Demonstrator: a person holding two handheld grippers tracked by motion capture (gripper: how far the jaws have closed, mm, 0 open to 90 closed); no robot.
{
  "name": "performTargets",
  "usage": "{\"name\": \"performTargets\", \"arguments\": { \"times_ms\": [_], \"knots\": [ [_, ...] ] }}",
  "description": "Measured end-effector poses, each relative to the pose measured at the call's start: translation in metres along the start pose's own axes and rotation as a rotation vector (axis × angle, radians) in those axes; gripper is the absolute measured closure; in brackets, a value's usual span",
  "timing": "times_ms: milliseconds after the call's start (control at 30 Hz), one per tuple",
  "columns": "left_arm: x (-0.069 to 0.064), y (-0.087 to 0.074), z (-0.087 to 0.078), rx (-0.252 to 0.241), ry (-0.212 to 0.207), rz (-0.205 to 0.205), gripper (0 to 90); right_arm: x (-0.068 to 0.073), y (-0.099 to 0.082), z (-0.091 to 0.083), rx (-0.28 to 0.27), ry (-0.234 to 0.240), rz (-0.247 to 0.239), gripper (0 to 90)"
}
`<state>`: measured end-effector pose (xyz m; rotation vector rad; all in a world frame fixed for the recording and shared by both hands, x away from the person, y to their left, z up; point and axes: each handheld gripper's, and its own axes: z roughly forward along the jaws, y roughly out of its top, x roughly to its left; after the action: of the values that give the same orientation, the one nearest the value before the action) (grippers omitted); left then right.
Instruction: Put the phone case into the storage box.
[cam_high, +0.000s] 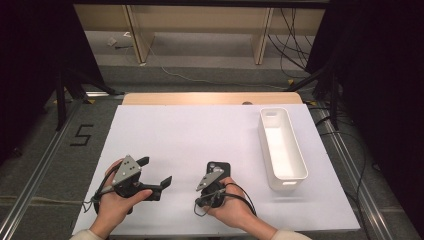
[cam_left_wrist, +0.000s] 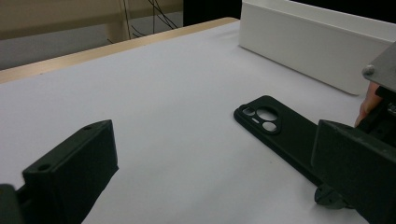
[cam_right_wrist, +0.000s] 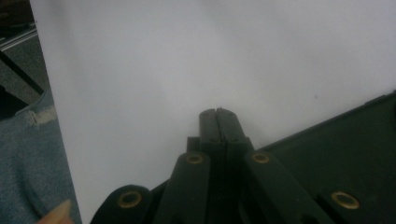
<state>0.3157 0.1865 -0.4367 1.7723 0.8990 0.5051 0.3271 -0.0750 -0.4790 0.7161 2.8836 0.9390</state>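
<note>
A black phone case (cam_high: 218, 166) lies flat on the white table top (cam_high: 190, 135), camera cut-outs facing up; it also lies ahead in the left gripper view (cam_left_wrist: 275, 130). My right gripper (cam_high: 213, 184) sits over the case's near end, its tips hidden under the grey plate and hand. In the right gripper view its jaws (cam_right_wrist: 218, 116) are pressed together with nothing between them, over bare table beside the case (cam_right_wrist: 345, 154). My left gripper (cam_high: 155, 171) rests to the left of the case, open and empty, its jaws (cam_left_wrist: 212, 177) spread wide.
A long white bin (cam_high: 282, 147) stands empty at the right of the table, also at the top right of the left gripper view (cam_left_wrist: 317, 51). The table's wooden far edge (cam_high: 210, 98) borders a floor with cables. Grey carpet lies past the table's sides.
</note>
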Motion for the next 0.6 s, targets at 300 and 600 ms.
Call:
{"name": "performTargets", "arguments": {
  "times_ms": [300,600],
  "knots": [
    [0.0,0.0,0.0,0.0,-0.001,0.0,0.0,-0.001,-0.011,-0.013,0.046,-0.008,0.019,90.0],
    [-0.001,0.0,0.0,0.001,-0.001,0.0,0.0,-0.006,-0.024,-0.026,0.071,-0.014,0.043,90.0]
  ]
}}
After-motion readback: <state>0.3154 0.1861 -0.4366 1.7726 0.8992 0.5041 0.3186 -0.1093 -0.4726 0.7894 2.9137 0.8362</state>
